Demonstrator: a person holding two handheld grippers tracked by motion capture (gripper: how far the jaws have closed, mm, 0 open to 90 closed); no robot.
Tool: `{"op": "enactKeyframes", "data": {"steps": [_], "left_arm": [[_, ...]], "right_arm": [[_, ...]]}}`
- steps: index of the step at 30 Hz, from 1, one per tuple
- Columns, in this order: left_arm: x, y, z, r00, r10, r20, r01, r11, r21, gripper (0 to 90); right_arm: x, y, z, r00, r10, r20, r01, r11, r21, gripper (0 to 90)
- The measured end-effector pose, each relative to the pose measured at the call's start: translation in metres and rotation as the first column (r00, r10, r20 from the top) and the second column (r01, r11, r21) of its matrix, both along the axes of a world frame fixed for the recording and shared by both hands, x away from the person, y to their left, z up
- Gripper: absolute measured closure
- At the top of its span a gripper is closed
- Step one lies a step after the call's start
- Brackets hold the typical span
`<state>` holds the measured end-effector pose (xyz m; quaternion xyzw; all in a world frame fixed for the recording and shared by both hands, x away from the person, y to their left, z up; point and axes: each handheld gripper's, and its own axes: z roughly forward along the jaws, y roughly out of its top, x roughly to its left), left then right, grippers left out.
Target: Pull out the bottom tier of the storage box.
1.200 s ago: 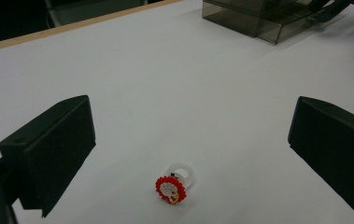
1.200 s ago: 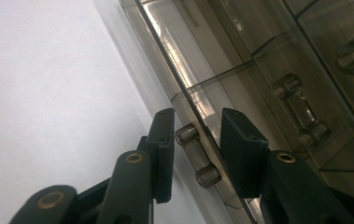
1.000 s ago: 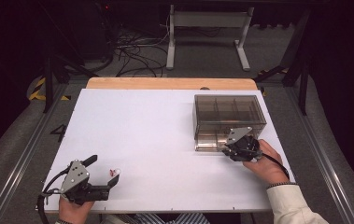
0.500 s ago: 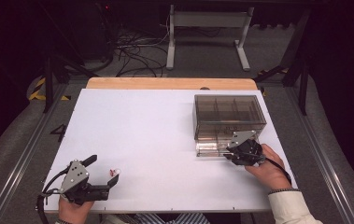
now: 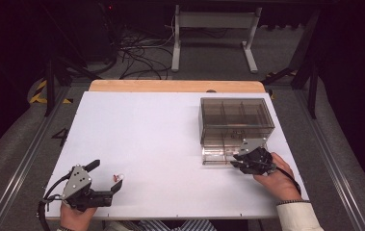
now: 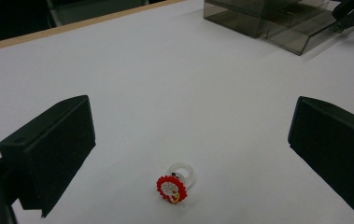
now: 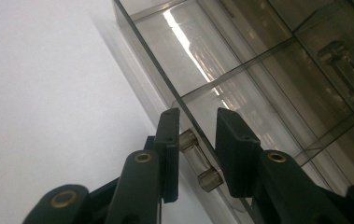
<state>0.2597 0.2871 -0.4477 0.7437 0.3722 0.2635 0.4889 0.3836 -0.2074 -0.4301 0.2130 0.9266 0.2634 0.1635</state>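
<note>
The right claw (image 7: 197,154), clamped on the clear drawer's handle (image 7: 201,164), had drawn it out; the left claw (image 6: 188,154) gaped over the toy ring (image 6: 175,184).

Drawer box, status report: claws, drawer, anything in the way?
Right claw around the drawer handle, drawer part out. Left claw open over ring. Nothing blocking.

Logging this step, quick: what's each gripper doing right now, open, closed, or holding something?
Left gripper: open, holding nothing; the red toy ring lies on the table between its jaws.
Right gripper: closed on the clear drawer handle of the smoky plastic organizer.
</note>
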Motion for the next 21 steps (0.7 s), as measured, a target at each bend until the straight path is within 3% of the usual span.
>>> {"op": "enactKeyframes", "data": {"steps": [21], "left_arm": [[0.0002,-0.0003,0.0003,1.0,-0.008,0.002,0.008,1.0,-0.002,1.4]], "right_arm": [[-0.0092,0.0017,0.0001,0.9997,-0.018,-0.018,0.018,1.0,0.021,72.3]]}}
